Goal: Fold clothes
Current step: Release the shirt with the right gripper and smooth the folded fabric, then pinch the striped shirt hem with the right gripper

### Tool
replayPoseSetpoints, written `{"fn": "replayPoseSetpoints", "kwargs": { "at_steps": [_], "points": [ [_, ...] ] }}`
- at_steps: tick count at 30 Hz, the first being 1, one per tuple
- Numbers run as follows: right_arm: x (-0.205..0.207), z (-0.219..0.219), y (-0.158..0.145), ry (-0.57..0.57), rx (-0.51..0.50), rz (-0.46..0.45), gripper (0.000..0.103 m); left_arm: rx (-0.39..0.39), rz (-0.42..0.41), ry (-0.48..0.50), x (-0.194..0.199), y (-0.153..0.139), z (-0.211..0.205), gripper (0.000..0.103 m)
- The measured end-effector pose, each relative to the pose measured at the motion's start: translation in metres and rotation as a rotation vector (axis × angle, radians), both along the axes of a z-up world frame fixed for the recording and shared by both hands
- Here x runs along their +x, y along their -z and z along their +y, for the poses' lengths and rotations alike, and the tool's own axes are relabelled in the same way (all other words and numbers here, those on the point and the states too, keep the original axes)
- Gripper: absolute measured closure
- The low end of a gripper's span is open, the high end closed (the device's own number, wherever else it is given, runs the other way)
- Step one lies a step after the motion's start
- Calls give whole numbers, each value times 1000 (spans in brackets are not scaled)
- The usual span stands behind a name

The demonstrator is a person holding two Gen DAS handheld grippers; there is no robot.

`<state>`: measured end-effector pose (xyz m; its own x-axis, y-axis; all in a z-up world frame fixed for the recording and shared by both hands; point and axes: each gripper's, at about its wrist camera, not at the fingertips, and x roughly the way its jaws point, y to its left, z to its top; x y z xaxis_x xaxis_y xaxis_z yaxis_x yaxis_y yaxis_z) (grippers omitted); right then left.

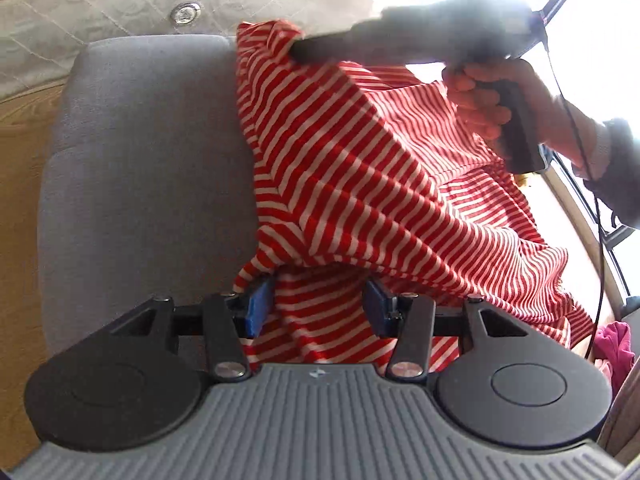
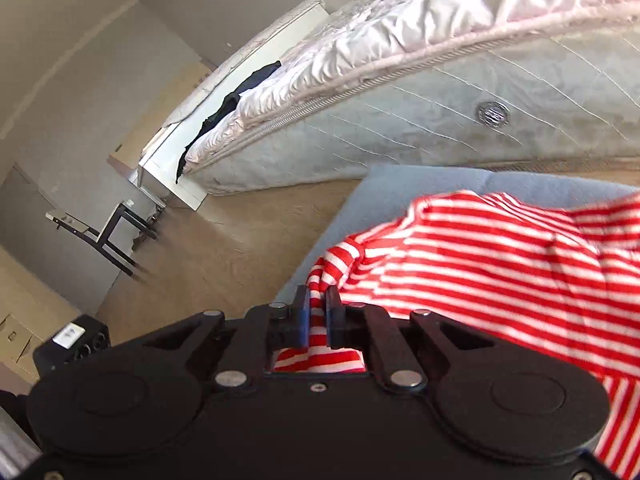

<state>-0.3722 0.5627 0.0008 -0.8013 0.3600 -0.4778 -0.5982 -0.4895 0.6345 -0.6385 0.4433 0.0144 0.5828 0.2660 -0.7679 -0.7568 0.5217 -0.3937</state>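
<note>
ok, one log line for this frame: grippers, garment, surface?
left gripper: open, striped garment between fingers | right gripper: shut on striped garment edge, lifted | garment partly over grey cushion | fold not done

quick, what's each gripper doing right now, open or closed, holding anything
Left gripper: open, its pads either side of the striped garment, not clamping it.
Right gripper: shut on the striped garment.

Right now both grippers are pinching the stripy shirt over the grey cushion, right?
Not quite. Only the right gripper is shut on the stripy shirt, as the right wrist view shows. The left gripper is open, its blue pads apart around the cloth, over the grey cushion.
</note>
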Motion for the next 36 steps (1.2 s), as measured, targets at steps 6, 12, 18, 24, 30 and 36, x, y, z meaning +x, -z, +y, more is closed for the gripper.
{"fn": "replayPoseSetpoints", "kwargs": {
  "at_steps": [6, 12, 18, 24, 30, 36],
  "points": [
    [-65, 21, 0, -74, 80, -158, 87, -5, 32, -40, -16, -3, -10, 48],
    [-43, -7, -20, -121, 105, -215, 50, -5, 117, -45, -18, -10, -18, 46],
    [34, -81, -38, -104, 87, -360, 43, 42, 84, -7, -25, -50, -8, 46],
    [103, -169, -24, -43, 8, -560, 43, 40, 150, 204, 25, -96, 21, 44],
    [139, -231, -7, 30, -104, -554, 43, 6, 203, 332, 102, -91, 14, 44],
    [160, -252, 10, 126, -208, -433, 39, 280, 356, 428, 139, -44, 6, 44]
  ]
}}
